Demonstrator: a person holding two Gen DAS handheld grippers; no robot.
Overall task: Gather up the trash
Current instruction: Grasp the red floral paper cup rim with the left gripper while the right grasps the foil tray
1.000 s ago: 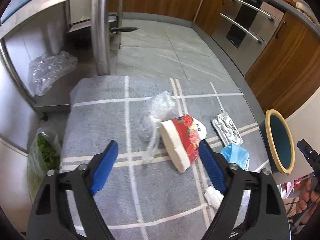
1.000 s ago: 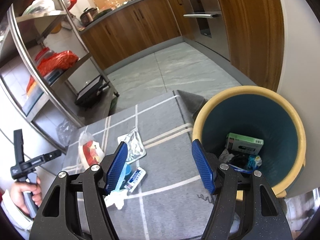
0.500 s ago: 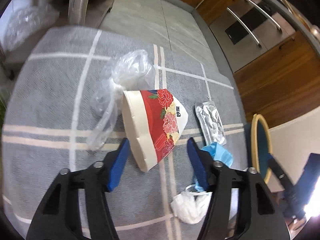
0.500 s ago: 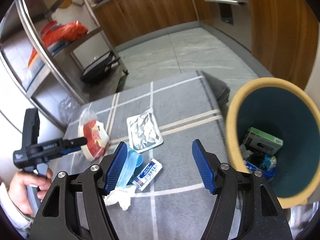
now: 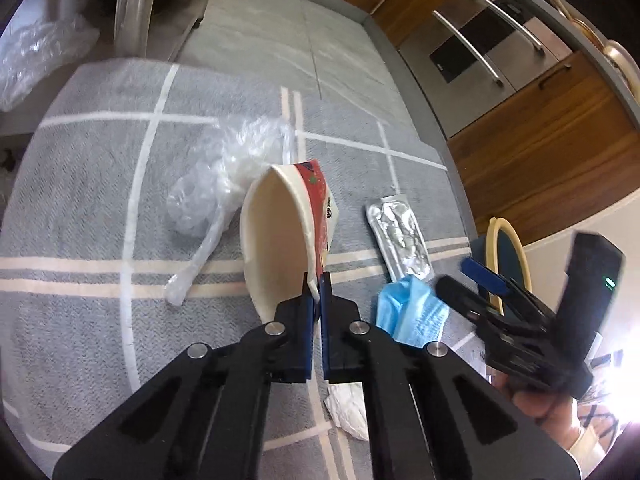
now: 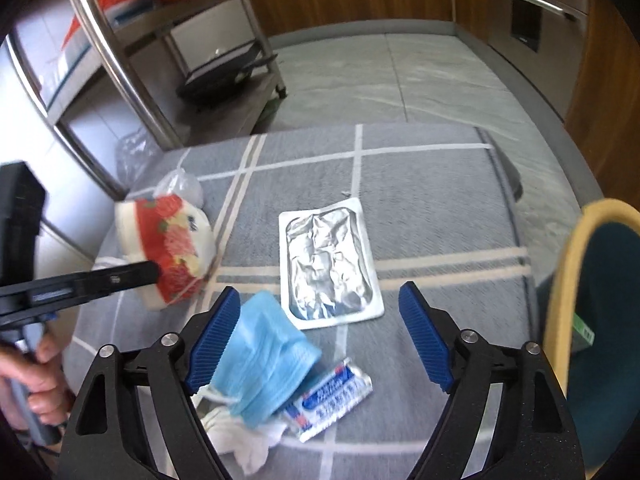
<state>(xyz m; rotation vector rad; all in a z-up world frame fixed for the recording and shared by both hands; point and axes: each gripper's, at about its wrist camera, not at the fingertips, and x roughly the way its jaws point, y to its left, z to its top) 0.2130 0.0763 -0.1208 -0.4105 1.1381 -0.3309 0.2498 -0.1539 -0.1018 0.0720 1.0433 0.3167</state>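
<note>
My left gripper (image 5: 318,280) is shut on the rim of a red floral paper bowl (image 5: 280,236), which is tilted on the grey checked rug; the bowl also shows in the right wrist view (image 6: 168,248). A clear plastic bag (image 5: 224,176) lies beside it. My right gripper (image 6: 320,332) is open above a blue face mask (image 6: 264,364), a silver foil pouch (image 6: 328,268), a small blue-and-white wrapper (image 6: 328,400) and a white tissue (image 6: 244,440). The blue bin with a yellow rim (image 6: 568,292) stands at the right.
A steel shelf rack (image 6: 120,60) with bags stands at the back left of the rug (image 6: 420,184). Wooden cabinets and an oven (image 5: 480,52) line the far side. The tiled floor (image 5: 280,40) lies beyond the rug.
My left gripper has closed on the bowl's rim and tipped it up. My right gripper has swung left from the bin to over the mask and foil pouch.
</note>
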